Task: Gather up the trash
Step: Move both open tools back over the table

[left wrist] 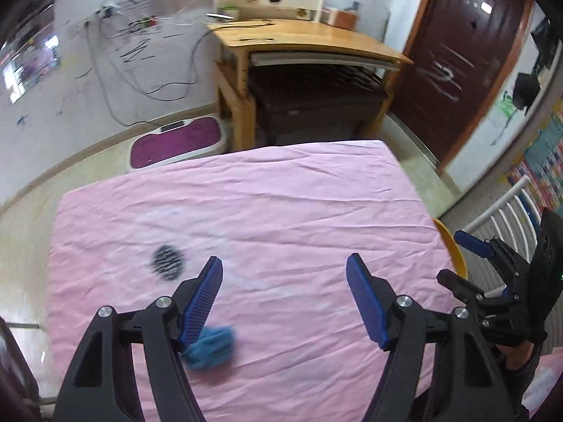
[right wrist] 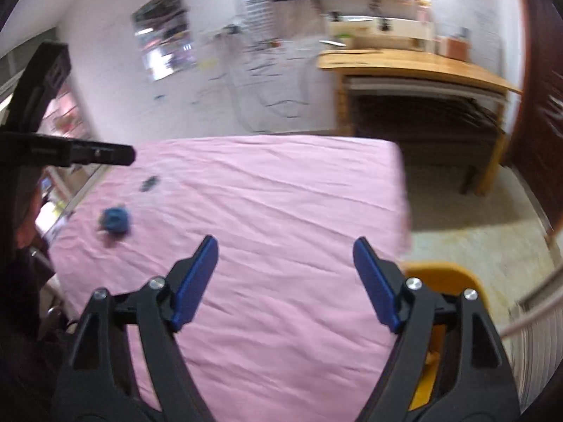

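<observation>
We see the left gripper (left wrist: 284,267) at the bottom of its own view with its jaws standing wide apart and nothing between them. Its blue pads (left wrist: 202,302) hang over a pink sheet (left wrist: 281,193) that covers the worktop. A blue wad (left wrist: 211,346) of crumpled stuff lies on the sheet at lower left, just beside the left pad and partly behind it; we cannot tell whether they touch. A little above it, left of centre, lies a dark striped scrap (left wrist: 168,262), blurred.

The right gripper (right wrist: 284,251) likewise has its jaws spread wide and empty over the sheet (right wrist: 281,193). In its view the wad (right wrist: 115,221) sits at middle left, well apart from the pads, with the scrap (right wrist: 149,183) beyond it nearer the far left edge of the sheet. A yellow bin (right wrist: 457,274) shows at lower right, beside the sheet's right edge and partly behind the right finger.

In the left view the right gripper (left wrist: 457,256) appears at the right edge, with the yellow bin's rim (left wrist: 454,246) behind it. Farther off stand a wooden desk (left wrist: 299,38) and a dark red door (left wrist: 464,52).
</observation>
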### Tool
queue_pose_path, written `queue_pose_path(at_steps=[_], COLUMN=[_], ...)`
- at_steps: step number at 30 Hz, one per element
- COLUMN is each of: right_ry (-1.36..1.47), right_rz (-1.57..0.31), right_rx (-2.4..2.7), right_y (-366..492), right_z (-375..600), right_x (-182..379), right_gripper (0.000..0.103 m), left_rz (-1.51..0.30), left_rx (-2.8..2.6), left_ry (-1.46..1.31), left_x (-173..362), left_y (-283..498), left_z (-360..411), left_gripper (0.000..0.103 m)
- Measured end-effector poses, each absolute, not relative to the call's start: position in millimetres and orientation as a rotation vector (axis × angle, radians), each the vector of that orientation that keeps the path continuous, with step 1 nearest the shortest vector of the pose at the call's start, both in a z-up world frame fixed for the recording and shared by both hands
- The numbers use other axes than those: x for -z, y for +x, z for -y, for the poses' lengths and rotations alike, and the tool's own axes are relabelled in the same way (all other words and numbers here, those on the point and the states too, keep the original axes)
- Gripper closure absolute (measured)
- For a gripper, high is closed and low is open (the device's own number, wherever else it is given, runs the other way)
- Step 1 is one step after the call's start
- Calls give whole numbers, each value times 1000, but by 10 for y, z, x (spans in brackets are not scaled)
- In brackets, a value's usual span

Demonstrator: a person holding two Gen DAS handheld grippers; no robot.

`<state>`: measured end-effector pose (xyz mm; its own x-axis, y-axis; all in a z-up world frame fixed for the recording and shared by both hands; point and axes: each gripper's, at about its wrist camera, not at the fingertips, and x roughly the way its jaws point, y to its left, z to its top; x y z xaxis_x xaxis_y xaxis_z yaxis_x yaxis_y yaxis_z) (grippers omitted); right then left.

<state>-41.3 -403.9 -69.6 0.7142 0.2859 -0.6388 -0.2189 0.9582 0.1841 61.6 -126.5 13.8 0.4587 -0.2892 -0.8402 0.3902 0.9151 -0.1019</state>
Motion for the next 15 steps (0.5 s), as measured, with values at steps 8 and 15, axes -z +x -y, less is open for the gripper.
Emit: queue_pose_path(at_steps=[8,15], right_ry=[-11,-146], right_rz=[-751,-774], right_rx=[-470,-638], right_y=[-169,-187], right_z=[3000,2266], right_x=[609,621], right_gripper=[27,27], left_rz=[-1064,-1061], left_rx=[338,250], left_ry=[108,47], left_x=[163,321], left_y=[631,692], left_z=[431,-64], left_gripper=[34,34])
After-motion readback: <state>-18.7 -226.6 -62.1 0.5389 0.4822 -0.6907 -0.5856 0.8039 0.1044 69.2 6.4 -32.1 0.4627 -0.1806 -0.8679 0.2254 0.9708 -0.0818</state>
